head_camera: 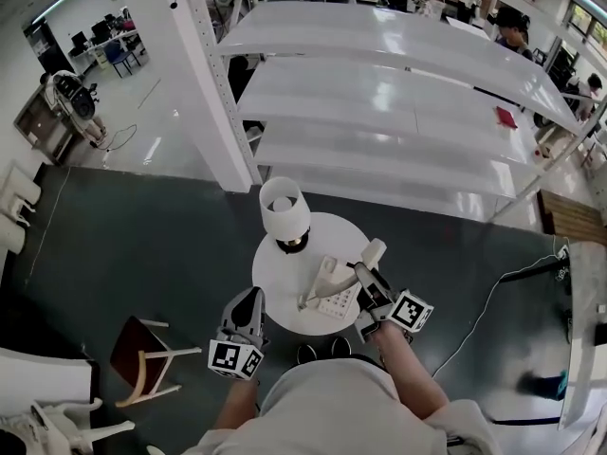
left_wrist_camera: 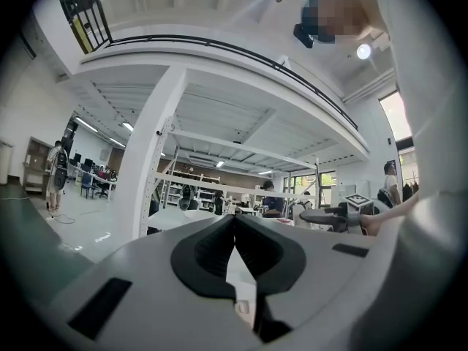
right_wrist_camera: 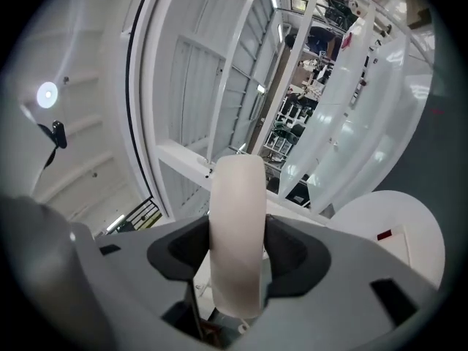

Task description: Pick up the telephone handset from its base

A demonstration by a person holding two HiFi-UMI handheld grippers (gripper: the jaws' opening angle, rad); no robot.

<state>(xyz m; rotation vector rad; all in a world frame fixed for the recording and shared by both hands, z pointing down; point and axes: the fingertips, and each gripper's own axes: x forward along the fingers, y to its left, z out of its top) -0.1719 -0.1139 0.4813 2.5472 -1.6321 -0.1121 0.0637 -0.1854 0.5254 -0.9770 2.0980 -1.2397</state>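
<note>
Right gripper jaws clamped on cream handset, a grip plain only in its own view. Head view: handset clear of telephone base on round tabletop. Left gripper jaws shut, empty.

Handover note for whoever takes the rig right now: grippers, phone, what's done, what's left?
Left gripper: shut, empty, beside the round table, not on the phone.
Right gripper: shut on the handset, gripped across its body.
Base: on the table, on the person's side of the lamp, no handset on it.
Done: handset is off the base.
Left: probably just holding it steady. The cord can't be made out clearly, so go easy on pulling further.
</note>
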